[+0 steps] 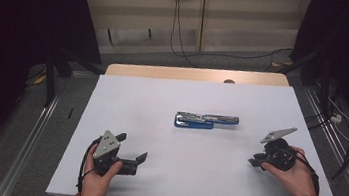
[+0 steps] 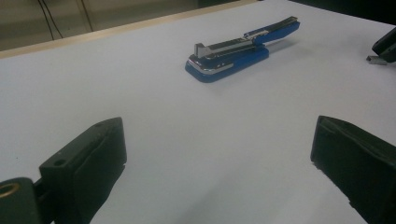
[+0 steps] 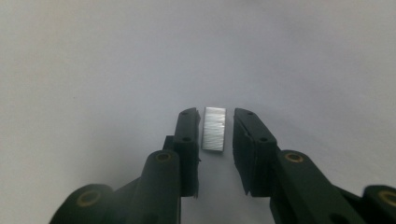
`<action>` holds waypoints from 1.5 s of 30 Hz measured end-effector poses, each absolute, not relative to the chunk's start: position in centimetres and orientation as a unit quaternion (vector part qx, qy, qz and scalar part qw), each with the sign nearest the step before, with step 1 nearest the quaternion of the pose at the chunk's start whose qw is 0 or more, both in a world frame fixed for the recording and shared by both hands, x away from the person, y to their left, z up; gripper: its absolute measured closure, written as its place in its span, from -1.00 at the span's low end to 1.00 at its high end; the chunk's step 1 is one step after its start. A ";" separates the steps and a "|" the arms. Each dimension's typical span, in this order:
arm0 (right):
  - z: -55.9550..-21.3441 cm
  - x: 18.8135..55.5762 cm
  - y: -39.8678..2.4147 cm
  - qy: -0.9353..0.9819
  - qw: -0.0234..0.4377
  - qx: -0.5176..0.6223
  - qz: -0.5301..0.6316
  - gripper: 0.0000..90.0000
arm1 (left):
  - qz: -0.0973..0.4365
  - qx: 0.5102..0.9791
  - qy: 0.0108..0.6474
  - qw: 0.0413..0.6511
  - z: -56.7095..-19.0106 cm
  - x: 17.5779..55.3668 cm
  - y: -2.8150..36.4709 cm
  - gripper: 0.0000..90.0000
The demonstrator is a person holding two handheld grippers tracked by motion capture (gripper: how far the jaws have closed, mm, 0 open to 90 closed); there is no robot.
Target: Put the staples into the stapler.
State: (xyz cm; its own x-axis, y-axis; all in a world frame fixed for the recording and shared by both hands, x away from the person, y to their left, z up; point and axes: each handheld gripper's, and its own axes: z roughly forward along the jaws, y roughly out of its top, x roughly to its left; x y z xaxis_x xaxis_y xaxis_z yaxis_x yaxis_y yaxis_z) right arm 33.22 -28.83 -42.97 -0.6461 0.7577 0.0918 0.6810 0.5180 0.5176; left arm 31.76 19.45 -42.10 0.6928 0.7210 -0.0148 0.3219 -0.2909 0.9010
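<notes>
A blue and chrome stapler (image 1: 205,121) (image 2: 238,53) lies swung open in the middle of the white table (image 1: 137,98). My left gripper (image 1: 132,146) (image 2: 219,140) rests near the front left, jaws wide apart with nothing between them, facing the stapler. At the front right, my right gripper (image 1: 254,162) (image 3: 215,114) points down at the tabletop. A short silver staple strip (image 3: 214,128) (image 2: 376,59) lies flat between its jaws, which stand close on either side with a thin gap showing on each.
A wooden strip (image 1: 195,74) runs along the table's far edge. Metal rails (image 1: 32,136) flank the table on the floor, and cables (image 1: 179,43) trail behind it. Dark curtains hang at both sides.
</notes>
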 end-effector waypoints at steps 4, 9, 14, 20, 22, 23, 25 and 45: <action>-43.3 33.3 -28.6 0.873 0.069 0.412 0.253 0.67 | 0.203 0.777 0.336 0.492 -42.1 31.7 19.4 -0.92; -43.3 33.4 -28.6 0.873 0.073 0.411 0.251 0.72 | 0.202 0.778 0.335 0.492 -42.1 31.7 19.4 -0.92; -43.4 33.5 -28.5 0.875 0.076 0.408 0.250 0.74 | 0.203 0.777 0.336 0.491 -42.1 31.8 19.5 -0.92; -43.4 33.5 -28.4 0.877 0.078 0.405 0.247 0.74 | 0.203 0.778 0.337 0.491 -42.1 31.8 19.4 -0.92; -43.4 33.5 -28.4 0.877 0.080 0.405 0.245 0.75 | 0.202 0.777 0.337 0.492 -42.2 31.8 19.4 -0.92; -43.4 33.5 -28.3 0.878 0.081 0.404 0.244 0.75 | 0.202 0.777 0.337 0.492 -42.2 31.8 19.4 -0.92; -43.3 33.5 -28.1 0.881 0.083 0.401 0.239 0.76 | 0.203 0.779 0.336 0.489 -42.2 31.7 19.5 -0.92; -42.9 33.6 -28.8 0.870 0.080 0.415 0.255 0.76 | 0.203 0.775 0.342 0.492 -42.2 31.7 19.7 -0.92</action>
State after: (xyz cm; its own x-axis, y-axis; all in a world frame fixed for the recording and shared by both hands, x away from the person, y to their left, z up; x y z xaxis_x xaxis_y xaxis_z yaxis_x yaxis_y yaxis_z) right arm 33.60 -28.77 -42.93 -0.6420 0.7633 0.0722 0.6815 0.5250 0.5098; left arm 31.74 19.67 -42.19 0.6838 0.7294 -0.0217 0.3304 -0.2830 0.9004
